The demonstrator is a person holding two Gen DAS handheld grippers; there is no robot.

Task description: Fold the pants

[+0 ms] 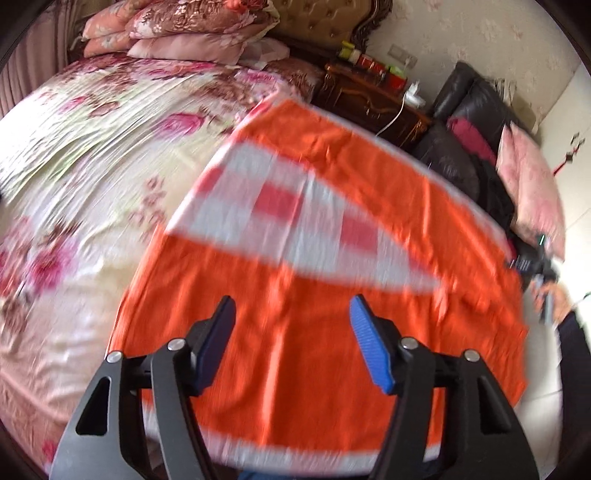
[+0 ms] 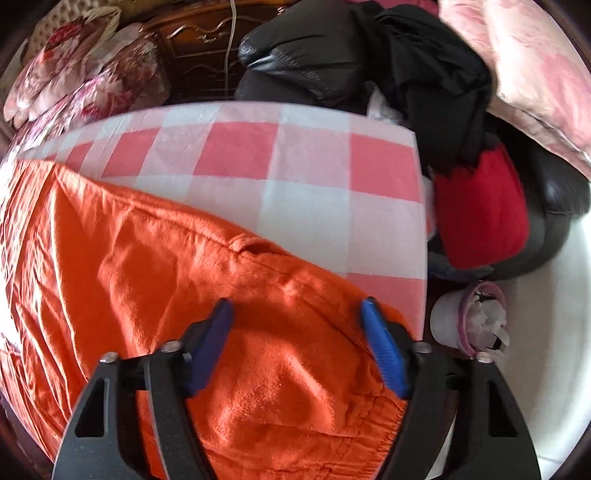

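Orange pants (image 1: 351, 158) lie spread flat over a pink-and-white checked cloth (image 1: 280, 206) on the bed, their two legs parting to show the cloth between them. My left gripper (image 1: 291, 299) hovers open above the orange fabric, with nothing pressed between its blue pads. In the right wrist view the pants (image 2: 129, 258) bulge up in wrinkles near the corner of the checked cloth (image 2: 295, 177). My right gripper (image 2: 295, 302) stands open just over that bulge, one finger on each side, pads not squeezing it. A stitched hem band (image 2: 314, 443) runs below the fingers.
A floral bedspread (image 1: 92, 129) with stacked pillows (image 1: 177, 29) lies to the left. Past the cloth's far edge stand a dark wooden nightstand (image 1: 369, 96) and a black leather chair (image 2: 314, 48) with dark and red clothes (image 2: 480, 214). A small white bin (image 2: 469, 317) sits on the floor.
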